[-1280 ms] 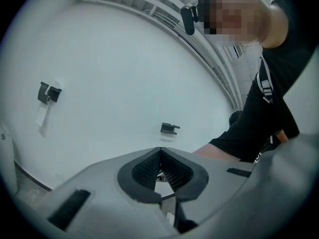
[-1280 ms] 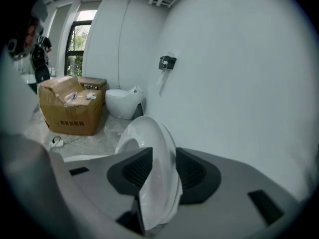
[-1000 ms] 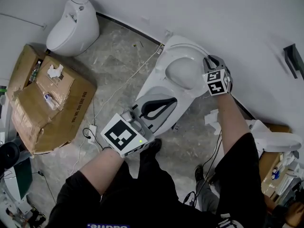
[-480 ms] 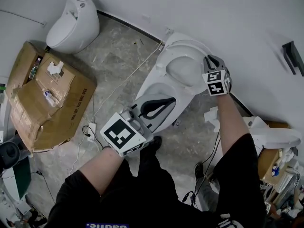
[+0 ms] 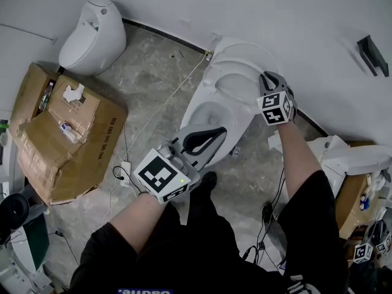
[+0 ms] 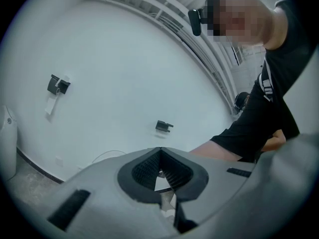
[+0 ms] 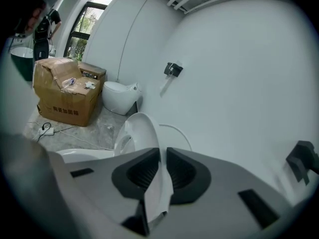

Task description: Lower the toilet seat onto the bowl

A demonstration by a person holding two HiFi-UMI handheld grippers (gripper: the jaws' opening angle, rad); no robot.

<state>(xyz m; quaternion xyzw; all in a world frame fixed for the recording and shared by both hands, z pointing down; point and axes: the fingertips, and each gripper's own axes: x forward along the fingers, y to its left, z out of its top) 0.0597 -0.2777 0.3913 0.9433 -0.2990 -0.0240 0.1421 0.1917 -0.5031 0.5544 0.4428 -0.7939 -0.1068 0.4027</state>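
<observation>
The white toilet [image 5: 205,118] stands by the wall with its seat [image 5: 228,81] partly tipped forward off the raised lid [image 5: 248,52]. My right gripper [image 5: 268,79] is shut on the seat's right edge. In the right gripper view the thin white seat rim [image 7: 158,183] is pinched between the pads of that gripper [image 7: 162,156], and the seat ring [image 7: 135,132] curves away over the bowl [image 7: 79,155]. My left gripper [image 5: 202,141] hovers in front of the bowl, shut and holding nothing. It points at the bare wall in the left gripper view [image 6: 159,156].
A second white toilet [image 5: 92,32] stands at the far left. A torn cardboard box [image 5: 61,133] sits on the floor to the left, with a power strip and cable [image 5: 125,166] beside it. White ceramic parts [image 5: 349,158] lie at the right. A dark bracket [image 5: 370,54] is on the wall.
The seat has tipped forward away from the lid, over the bowl, with my right gripper on its edge. My left gripper has stayed near the bowl's front.
</observation>
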